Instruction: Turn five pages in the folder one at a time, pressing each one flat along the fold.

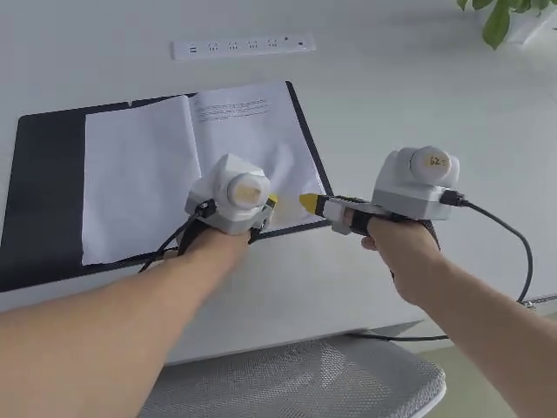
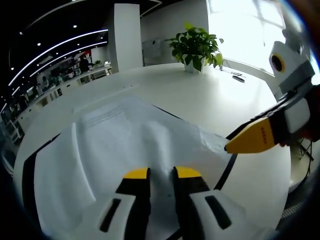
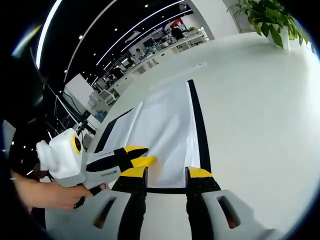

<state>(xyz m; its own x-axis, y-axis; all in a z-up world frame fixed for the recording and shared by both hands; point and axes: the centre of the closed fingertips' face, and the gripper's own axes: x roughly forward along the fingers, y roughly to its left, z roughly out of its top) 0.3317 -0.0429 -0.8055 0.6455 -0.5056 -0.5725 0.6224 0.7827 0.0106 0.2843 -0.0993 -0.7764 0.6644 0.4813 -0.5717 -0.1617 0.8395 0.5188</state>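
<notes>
- Right gripper: jaws parted, empty, just off the folder's near right corner.
- Left gripper: jaws narrowly apart, empty, over the right-hand page.
- Folder open on white table; power strip beyond.

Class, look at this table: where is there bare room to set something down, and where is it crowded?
Widest free patch: bare table right of the folder, bordered by the plant and the cable. A narrower strip lies between power strip and folder. Crowded: folder's near right corner, where left claw and right claw sit close.
</notes>
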